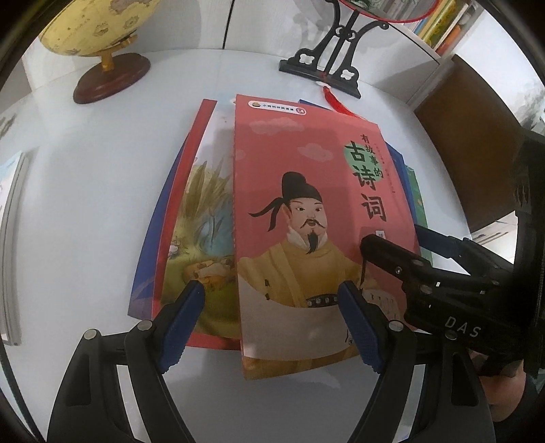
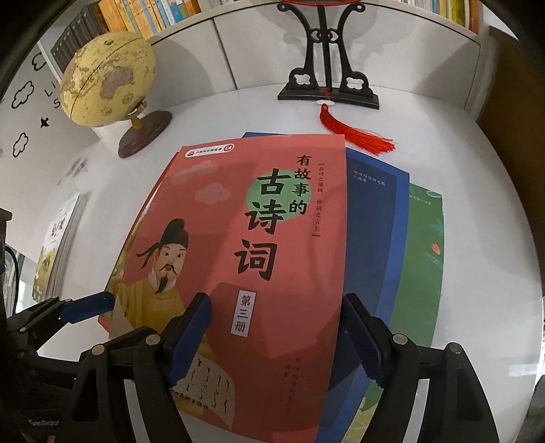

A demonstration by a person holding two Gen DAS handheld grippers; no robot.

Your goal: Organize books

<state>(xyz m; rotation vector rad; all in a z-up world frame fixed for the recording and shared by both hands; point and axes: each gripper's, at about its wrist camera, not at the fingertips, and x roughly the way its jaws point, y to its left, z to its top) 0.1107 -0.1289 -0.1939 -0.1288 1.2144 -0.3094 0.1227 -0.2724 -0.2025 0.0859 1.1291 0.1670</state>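
A loose pile of thin paperback books lies flat on a glossy white table (image 1: 85,191). On top is a salmon-pink book (image 1: 299,211) (image 2: 259,259) whose cover shows a bearded man in a black hat and yellow robe beside large black Chinese characters. Under it, fanned out to the left, sits a book with a painted scene of reeds and grass (image 1: 204,218), with red and blue edges showing beyond it. To the right, a dark blue book (image 2: 371,231) and a green book (image 2: 422,259) stick out from beneath the pink cover.

The left gripper (image 1: 272,306), with black arms and blue ridged pads, hovers over the near edge of the pile, its jaws spread wide and holding nothing. The right gripper (image 2: 279,327) (image 1: 391,248) is over the pink book's near right part, its jaws also spread apart, one finger on each side of the cover's right edge.

At the far left of the table stands a yellow globe on a dark wooden base (image 1: 98,44) (image 2: 109,81). At the far right is a black carved stand (image 1: 327,64) (image 2: 328,68) with a red tassel (image 2: 357,133) trailing toward the books. Shelves of books (image 2: 136,17) line the wall behind.
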